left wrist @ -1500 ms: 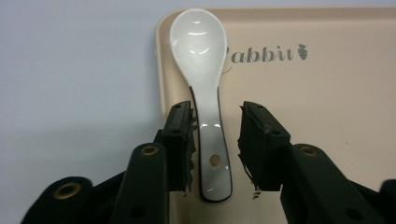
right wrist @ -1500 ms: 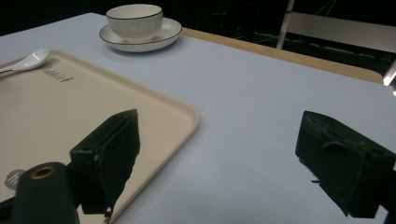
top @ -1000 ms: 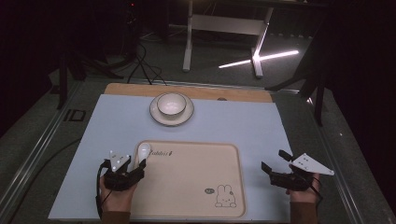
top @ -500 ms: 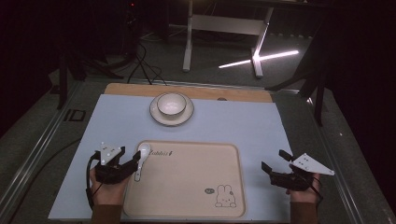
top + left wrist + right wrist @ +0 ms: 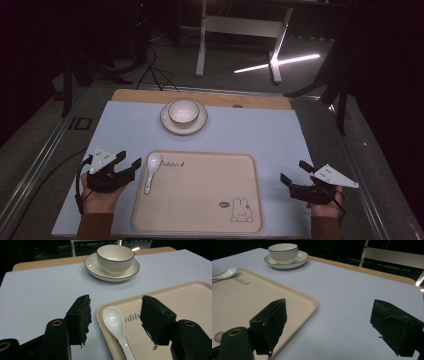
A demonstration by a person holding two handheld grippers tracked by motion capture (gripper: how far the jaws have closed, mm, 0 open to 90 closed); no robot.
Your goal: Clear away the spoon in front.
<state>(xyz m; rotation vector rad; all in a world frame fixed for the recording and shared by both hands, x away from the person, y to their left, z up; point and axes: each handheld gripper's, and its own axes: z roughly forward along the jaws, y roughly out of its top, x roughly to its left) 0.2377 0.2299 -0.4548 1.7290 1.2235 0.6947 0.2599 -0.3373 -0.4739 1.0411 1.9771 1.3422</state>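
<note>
My left gripper [image 5: 129,165] sits at the tray's left edge, jaws spread wide and holding nothing. In the left gripper view, a white spoon [image 5: 117,328] lies between those jaws, bowl pointing away from me, resting just inside the beige tray [image 5: 200,220]. Beyond the tray, a white bowl [image 5: 183,111] stands on a saucer [image 5: 167,122]. My right gripper [image 5: 295,174] rests on the pale blue mat [image 5: 280,135] right of the tray, jaws spread, empty.

White spoon [image 5: 150,171] lies flat on beige tray [image 5: 200,220], 9 o'clock edge, bowl end toward 12. White bowl [image 5: 183,111] upright on saucer [image 5: 170,126], at 12 o'clock
</note>
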